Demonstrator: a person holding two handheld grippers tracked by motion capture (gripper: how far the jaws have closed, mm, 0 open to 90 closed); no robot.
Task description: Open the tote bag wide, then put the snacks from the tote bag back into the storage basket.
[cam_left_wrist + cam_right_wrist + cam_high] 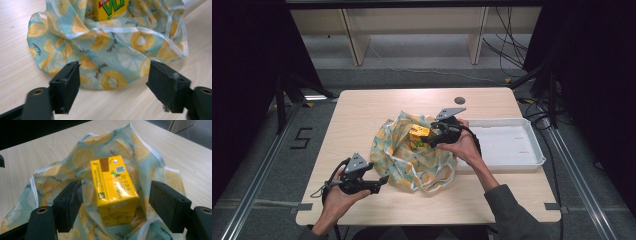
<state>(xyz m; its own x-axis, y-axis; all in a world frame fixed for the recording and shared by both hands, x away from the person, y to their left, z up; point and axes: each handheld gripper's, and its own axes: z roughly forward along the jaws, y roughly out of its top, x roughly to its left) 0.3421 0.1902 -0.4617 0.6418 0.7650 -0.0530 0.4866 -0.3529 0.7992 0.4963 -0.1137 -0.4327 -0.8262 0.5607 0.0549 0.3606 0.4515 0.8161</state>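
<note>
Yellow drink carton (pixel 113 191) lying on its side in the hollow of the lemon-print cloth (pixel 412 156) at mid-table, long axis along the right gripper's line of sight (spout end away). Right gripper (pixel 115 202) released, jaws wide either side of the carton, not touching. Left gripper (pixel 113 83) likewise spread, just short of the cloth's near edge. Bare tabletop (pixel 362 110) around; white tray (pixel 532 150) beside the cloth.
</note>
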